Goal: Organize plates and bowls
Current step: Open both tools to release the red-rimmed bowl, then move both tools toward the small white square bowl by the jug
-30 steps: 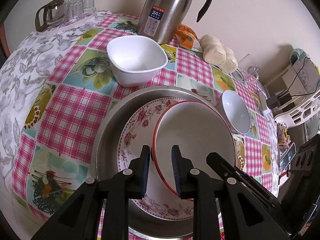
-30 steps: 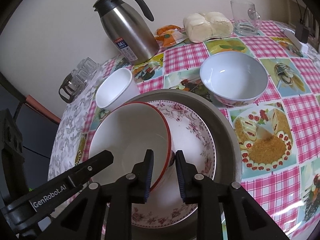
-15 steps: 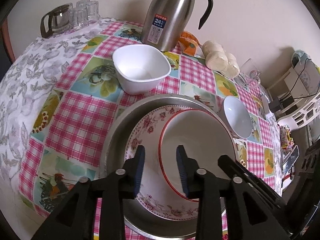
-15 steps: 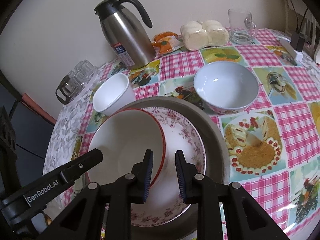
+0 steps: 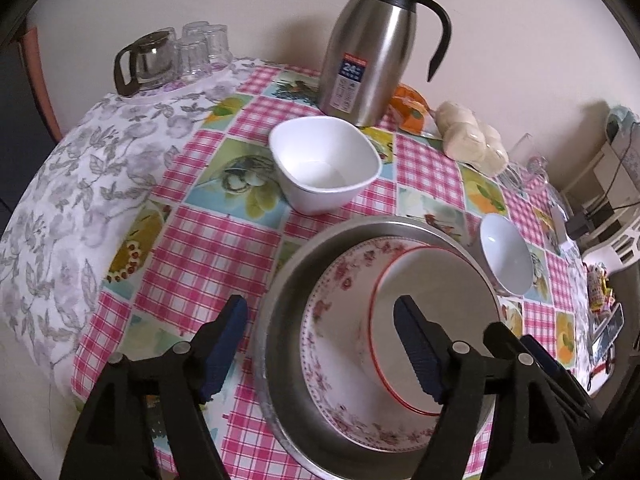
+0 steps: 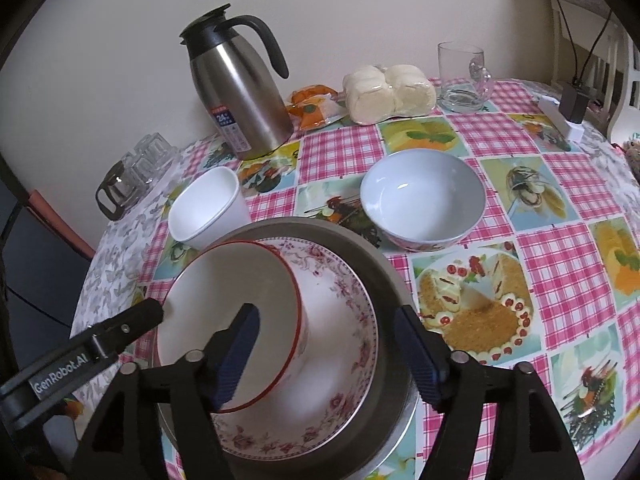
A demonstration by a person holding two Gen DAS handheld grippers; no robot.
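A white red-rimmed bowl (image 5: 432,292) (image 6: 236,280) lies inside a floral plate (image 5: 332,320) (image 6: 344,304), which sits in a round steel pan (image 5: 280,300) (image 6: 384,272). My left gripper (image 5: 320,316) hovers over the pan's left side, jaws opening. The rims of the pan, plate and bowl show between its pads, untouched. My right gripper (image 6: 327,318) is opening too, straddling the bowl's right rim and the plate without pressing on them. Behind the pan stand a white square bowl (image 5: 324,164) (image 6: 204,208) and a round pale bowl (image 5: 506,258) (image 6: 420,200).
At the back of the checked tablecloth stand a steel jug (image 5: 372,40), a glass pot with tumblers (image 5: 168,56), bagged buns (image 6: 388,92), an orange packet (image 6: 316,106) and a glass mug (image 6: 460,76). A plugged-in charger (image 6: 568,112) lies at the right edge.
Both grippers stood narrow around the red-rimmed bowl's rim and have spread wide, letting it go. The bowl now rests in the floral plate. Both views have tilted up slightly.
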